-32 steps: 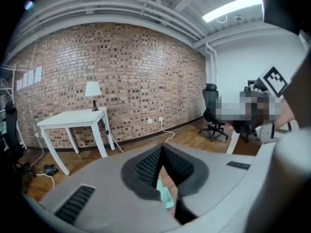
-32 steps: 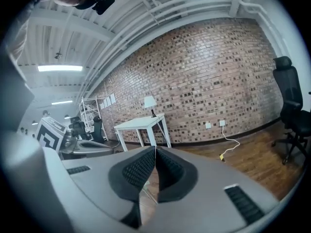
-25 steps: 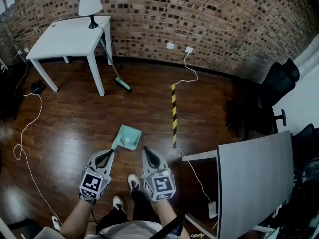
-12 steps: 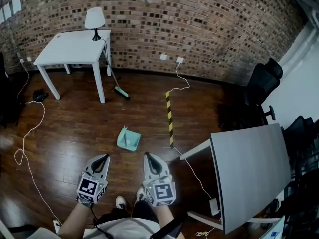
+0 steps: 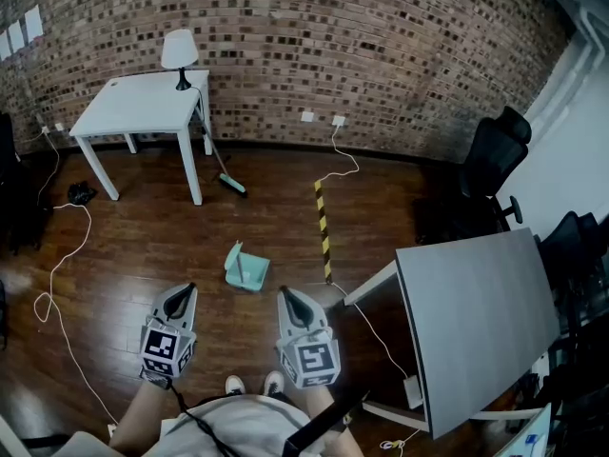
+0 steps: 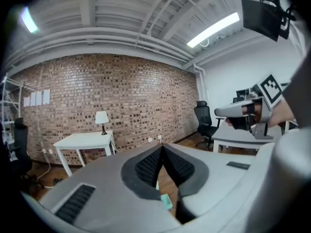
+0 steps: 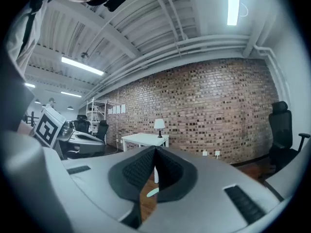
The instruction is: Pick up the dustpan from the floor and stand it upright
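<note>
Starting at your far left, the white cable [image 5: 57, 284] trails over the wooden floor [image 5: 143, 227]. The white table [image 5: 143, 112] with its lamp [image 5: 179, 55] stands by the brick wall [image 5: 400, 46], and the broom [image 5: 223, 168] leans at its right side. None of these has shifted.

Your left gripper [image 5: 186, 290] has its jaws pressed together on nothing. A second ago its tip sat right at the dustpan's handle; now bare floor lies between them, and the gripper has come back toward you.

The dustpan [image 5: 246, 268] sits on the floor ahead of and between your two grippers, touching neither. Its handle pointed toward your left gripper a second ago and now shows at the far side of the pan. From above you cannot tell how squarely it stands. A sliver of it shows under the closed jaws in the left gripper view.

Your right gripper [image 5: 284, 294] is also squeezed closed and empty, and it has drawn back level with the left.

Further right, the striped floor tape [image 5: 324, 227], the grey desk [image 5: 476, 322] and the black office chair [image 5: 490, 160] stand as before.
</note>
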A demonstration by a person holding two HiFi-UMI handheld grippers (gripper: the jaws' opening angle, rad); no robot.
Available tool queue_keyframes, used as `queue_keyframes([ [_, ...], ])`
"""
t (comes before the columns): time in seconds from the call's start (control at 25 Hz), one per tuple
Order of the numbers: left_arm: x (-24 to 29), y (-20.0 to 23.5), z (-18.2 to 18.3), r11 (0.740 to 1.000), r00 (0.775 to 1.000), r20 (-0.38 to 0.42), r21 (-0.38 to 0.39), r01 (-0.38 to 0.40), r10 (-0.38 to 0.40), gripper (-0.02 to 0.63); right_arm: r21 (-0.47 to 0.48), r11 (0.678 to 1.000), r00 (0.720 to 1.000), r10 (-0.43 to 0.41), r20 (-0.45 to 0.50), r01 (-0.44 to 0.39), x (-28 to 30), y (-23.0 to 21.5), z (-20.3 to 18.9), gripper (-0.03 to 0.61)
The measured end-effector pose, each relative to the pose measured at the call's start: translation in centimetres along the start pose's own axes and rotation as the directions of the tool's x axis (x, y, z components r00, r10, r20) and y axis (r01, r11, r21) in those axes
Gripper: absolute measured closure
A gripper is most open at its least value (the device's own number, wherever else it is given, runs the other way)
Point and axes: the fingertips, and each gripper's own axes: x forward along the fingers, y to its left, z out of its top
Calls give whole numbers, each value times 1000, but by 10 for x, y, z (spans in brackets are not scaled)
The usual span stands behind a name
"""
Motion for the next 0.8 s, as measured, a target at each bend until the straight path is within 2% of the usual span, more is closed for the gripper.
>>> queue_keyframes([
  [0.12, 1, 5, 12, 999, 999, 18, -24, -32, 32, 626, -17, 999, 999, 34, -2, -34, 5, 2, 10, 598],
  [0.32, 0, -3, 12, 1000, 999, 33, -22, 9, -8, 626, 8, 1000, 997, 6, 82, -6, -1, 1, 21, 598],
  [0.52, -8, -8, 1, 998, 999, 16, -41, 43, -43, 624, 12, 1000, 999, -19, 35, 19, -4, 12, 9, 598],
  [0.8, -37, -2, 2, 995, 996, 43, -60, 76, -73, 624, 19, 998, 998, -63, -2, 63, -13, 32, 7, 598],
])
